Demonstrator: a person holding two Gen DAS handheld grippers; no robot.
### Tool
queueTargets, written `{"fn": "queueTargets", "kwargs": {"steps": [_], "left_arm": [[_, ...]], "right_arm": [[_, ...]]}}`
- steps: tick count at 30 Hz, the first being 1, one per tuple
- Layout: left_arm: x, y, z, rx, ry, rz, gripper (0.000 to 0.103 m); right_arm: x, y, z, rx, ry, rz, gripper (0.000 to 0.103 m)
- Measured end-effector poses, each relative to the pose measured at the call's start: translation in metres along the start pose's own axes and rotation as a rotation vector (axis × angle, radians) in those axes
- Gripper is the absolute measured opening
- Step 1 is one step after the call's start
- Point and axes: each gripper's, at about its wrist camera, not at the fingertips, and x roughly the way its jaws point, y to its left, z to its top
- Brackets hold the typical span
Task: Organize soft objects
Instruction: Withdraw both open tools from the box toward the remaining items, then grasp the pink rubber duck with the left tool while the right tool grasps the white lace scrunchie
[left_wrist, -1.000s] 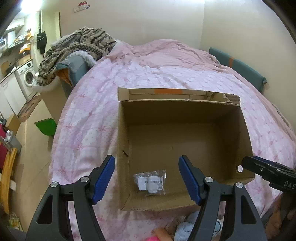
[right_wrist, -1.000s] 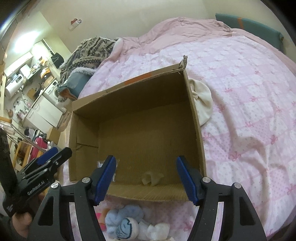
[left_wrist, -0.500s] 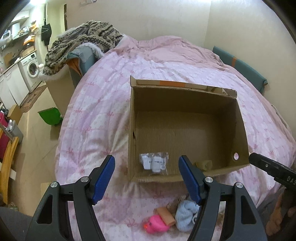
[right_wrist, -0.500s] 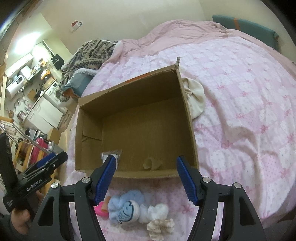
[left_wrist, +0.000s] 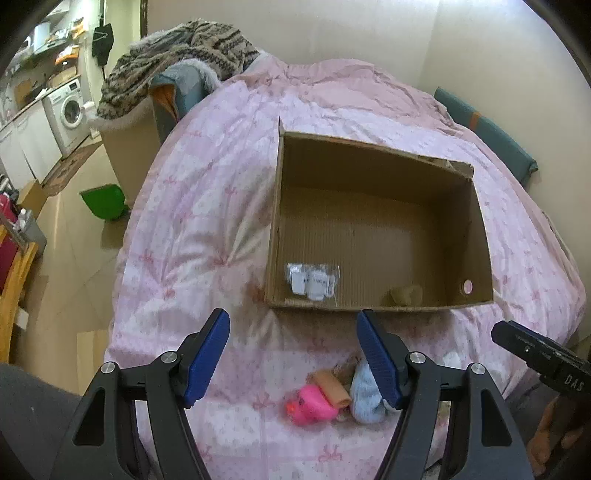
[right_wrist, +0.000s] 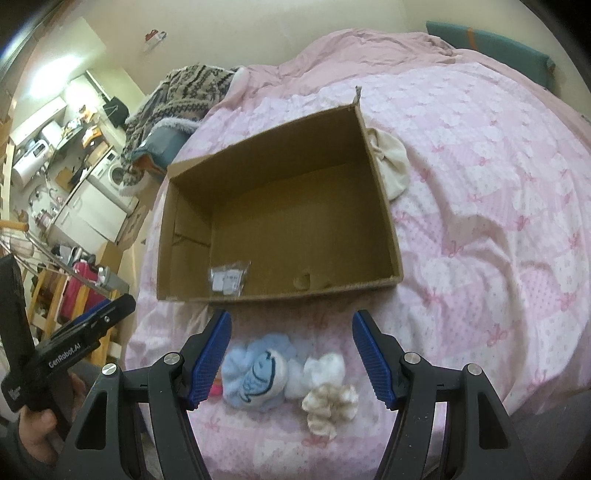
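An open cardboard box (left_wrist: 480, 236) (right_wrist: 384, 206) lies on the pink bedspread. Inside it are a clear plastic packet (left_wrist: 312, 282) (right_wrist: 229, 277) and a small tan scrap (left_wrist: 406, 294) (right_wrist: 303, 280). In front of the box sit soft toys: a pink one (left_wrist: 310, 404), a tan one (left_wrist: 330, 384), a light blue plush (left_wrist: 364, 400) (right_wrist: 256, 374), a white fluffy piece (right_wrist: 325, 369) and a cream fluffy piece (right_wrist: 328, 404). My left gripper (left_wrist: 293, 358) is open above the bed, left of the toys. My right gripper (right_wrist: 291, 356) is open above the blue and white pieces, holding nothing.
A cream cloth (right_wrist: 391, 170) lies against the box's right wall. A knitted blanket heap (left_wrist: 177, 55) lies beyond the bed's far left corner. The floor on the left holds a green bin (left_wrist: 105, 201) and a washing machine (left_wrist: 70, 110). A teal headboard (left_wrist: 487, 140) lines the right.
Both grippers have drawn back from over the box toward the bed's near edge. The box now sits farther off and the soft toys have come into view between the fingers.
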Motion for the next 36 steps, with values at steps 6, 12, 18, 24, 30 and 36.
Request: {"fn": "queueTargets", "kwargs": {"steps": [6, 12, 18, 24, 30, 36], "left_arm": [[0.014, 0.005, -0.014, -0.014, 0.083, 0.004, 0.069], [0.035, 0.019, -0.017, -0.080, 0.176, 0.032, 0.069], [0.071, 0.029, -0.031, -0.158, 0.366, -0.027, 0.069], [0.095, 0.022, -0.042, -0.182, 0.468, -0.088, 0.063], [0.105, 0.016, -0.050, -0.199, 0.522, -0.142, 0.042], [0.098, 0.021, -0.043, -0.224, 0.503, -0.160, 0.030]], "right_arm": [[0.005, -0.001, -0.010, -0.004, 0.039, -0.007, 0.071], [0.022, -0.015, -0.010, 0.082, 0.100, -0.026, 0.071], [0.032, -0.031, -0.011, 0.169, 0.137, -0.036, 0.071], [0.034, -0.036, -0.011, 0.200, 0.145, -0.024, 0.071], [0.035, -0.035, -0.010, 0.196, 0.147, -0.022, 0.071], [0.039, -0.035, -0.010, 0.199, 0.159, -0.025, 0.071]]}}
